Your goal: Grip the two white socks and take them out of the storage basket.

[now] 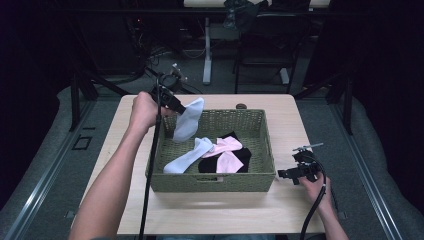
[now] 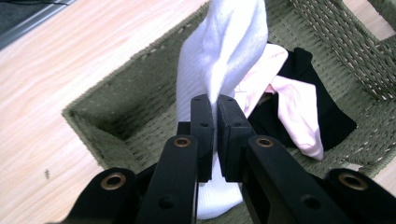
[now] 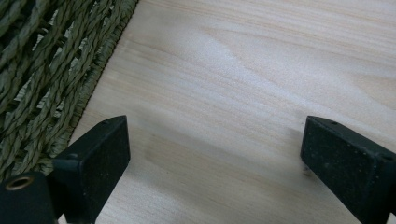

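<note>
A green woven basket (image 1: 260, 176) stands in the middle of the wooden table (image 1: 200, 210). My left gripper (image 1: 181, 110) is shut on a white sock (image 1: 189, 121) and holds it hanging over the basket's far left corner. In the left gripper view the jaws pinch the white sock (image 2: 224, 51) above the basket (image 2: 135, 93). A second white sock (image 1: 187, 156), two pink socks (image 1: 227, 152) and a black sock (image 1: 246, 156) lie inside. My right gripper (image 1: 283, 174) rests low on the table at the basket's right, open, with bare wood between its fingertips (image 3: 98, 154).
In the right gripper view the basket's woven wall (image 3: 42, 79) is close on the left. A small dark spot (image 1: 241, 105) sits at the table's far edge. Dark chairs and table legs stand beyond the table.
</note>
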The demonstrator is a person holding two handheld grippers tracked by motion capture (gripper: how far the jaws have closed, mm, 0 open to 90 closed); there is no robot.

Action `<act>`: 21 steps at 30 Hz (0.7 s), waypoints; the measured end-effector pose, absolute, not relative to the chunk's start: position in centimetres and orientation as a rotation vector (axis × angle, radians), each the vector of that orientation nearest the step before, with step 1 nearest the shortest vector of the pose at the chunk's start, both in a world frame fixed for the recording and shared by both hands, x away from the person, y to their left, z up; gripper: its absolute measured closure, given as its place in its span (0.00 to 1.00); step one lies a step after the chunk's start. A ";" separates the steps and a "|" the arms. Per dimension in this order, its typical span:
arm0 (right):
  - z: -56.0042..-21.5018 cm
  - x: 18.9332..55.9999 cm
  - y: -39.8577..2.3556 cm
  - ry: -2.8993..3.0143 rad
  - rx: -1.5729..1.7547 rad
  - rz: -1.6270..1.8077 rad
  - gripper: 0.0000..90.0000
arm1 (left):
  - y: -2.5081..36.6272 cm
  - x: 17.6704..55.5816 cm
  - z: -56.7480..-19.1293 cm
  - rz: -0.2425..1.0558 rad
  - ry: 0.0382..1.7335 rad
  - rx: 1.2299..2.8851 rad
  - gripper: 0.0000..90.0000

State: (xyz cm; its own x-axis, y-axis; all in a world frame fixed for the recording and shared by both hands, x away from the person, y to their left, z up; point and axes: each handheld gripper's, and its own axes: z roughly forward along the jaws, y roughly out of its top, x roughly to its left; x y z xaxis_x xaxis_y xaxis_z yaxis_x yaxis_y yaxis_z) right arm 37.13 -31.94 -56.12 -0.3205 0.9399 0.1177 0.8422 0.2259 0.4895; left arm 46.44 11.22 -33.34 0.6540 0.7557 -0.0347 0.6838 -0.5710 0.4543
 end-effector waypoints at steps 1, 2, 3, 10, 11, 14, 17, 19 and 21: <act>-56.1 37.1 -31.9 2.293 1.695 0.707 0.09 | 11.3 46.5 -33.1 0.228 1.130 2.440 0.96; -56.1 37.1 -31.9 2.297 1.692 0.707 0.09 | 11.3 46.6 -33.0 0.234 1.133 2.433 0.96; -56.2 37.1 -31.9 2.274 1.702 0.723 0.09 | 11.3 46.6 -32.8 0.235 1.135 2.429 0.96; -56.0 37.0 -31.9 2.293 1.685 0.710 0.09 | 11.3 46.8 -31.5 0.258 1.145 2.429 0.96; -56.0 37.0 -32.0 2.293 1.676 0.714 0.09 | 11.3 46.8 -31.3 0.264 1.147 2.422 0.96; -56.0 37.0 -32.0 2.292 1.687 0.719 0.09 | 11.5 46.8 -30.8 0.276 1.151 2.421 0.96; -56.0 37.0 -32.0 2.289 1.688 0.718 0.09 | 11.9 46.8 -30.4 0.284 1.161 2.415 0.96; -56.0 37.0 -32.0 2.290 1.689 0.717 0.09 | 12.3 46.8 -30.0 0.294 1.169 2.408 0.96; -56.0 37.0 -32.0 2.289 1.691 0.715 0.08 | 12.8 46.8 -29.7 0.301 1.178 2.400 0.96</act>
